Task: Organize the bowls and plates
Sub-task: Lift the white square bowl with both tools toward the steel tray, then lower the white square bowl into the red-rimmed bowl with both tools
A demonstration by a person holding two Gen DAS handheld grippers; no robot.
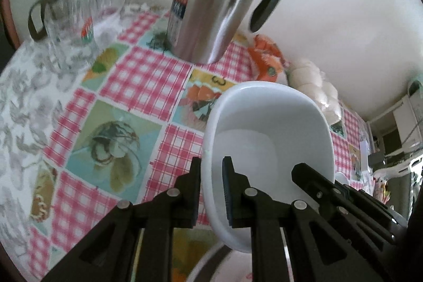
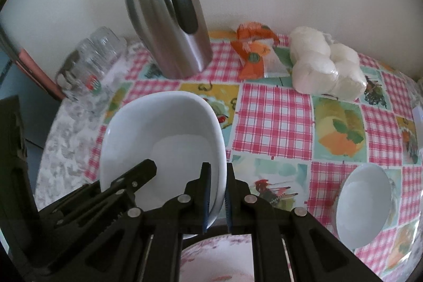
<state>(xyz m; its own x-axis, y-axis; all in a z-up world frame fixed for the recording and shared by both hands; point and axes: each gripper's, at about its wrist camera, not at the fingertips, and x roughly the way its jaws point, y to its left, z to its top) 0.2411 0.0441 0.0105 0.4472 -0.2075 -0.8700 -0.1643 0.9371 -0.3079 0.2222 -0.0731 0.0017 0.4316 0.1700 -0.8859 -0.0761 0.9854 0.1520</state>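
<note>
A white squarish bowl (image 1: 267,128) is held above the table by both grippers. My left gripper (image 1: 212,186) is shut on its left rim. My right gripper (image 2: 218,192) is shut on its right rim (image 2: 216,149), and the bowl (image 2: 161,139) shows as two nested white bowls there. The right gripper's fingers (image 1: 312,179) show in the left wrist view; the left gripper's fingers (image 2: 137,173) show in the right wrist view. A second white bowl (image 2: 362,200) sits on the table at the right. A floral plate (image 2: 219,260) lies below the grippers.
A steel thermos jug (image 2: 169,25) stands at the back. Clear glasses (image 2: 92,65) stand on a tray at the back left. An orange packet (image 2: 253,54) and a bag of white rolls (image 2: 325,68) lie at the back right. A checked tablecloth (image 2: 275,120) covers the table.
</note>
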